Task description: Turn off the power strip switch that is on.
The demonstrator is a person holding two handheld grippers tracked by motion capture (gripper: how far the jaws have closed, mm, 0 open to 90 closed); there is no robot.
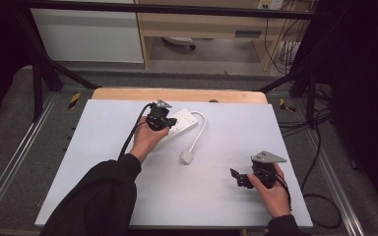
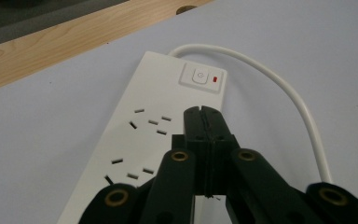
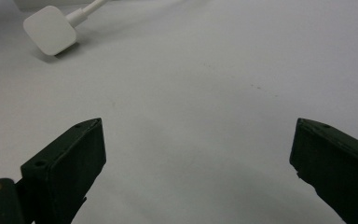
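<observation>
I hold the left gripper point(image 2: 204, 112), jaws together and empty, above the white plastic power strip point(image 2: 168, 98), near its rocker switch point(image 2: 200, 77); pressing appears pending. The right gripper point(image 1: 236, 176) waits, jaws wide apart; its white plug point(image 3: 50, 29) lies unconnected.

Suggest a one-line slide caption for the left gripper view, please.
Left gripper, jaws shut, poised over a white power strip near its switch.

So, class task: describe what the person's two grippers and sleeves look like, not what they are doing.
Both grippers, left and right, are black with two flat jaws, brass-coloured pivot rivets and a grey three-cornered plate on top. A black cable trails from the left one. The sleeves are black.
</observation>
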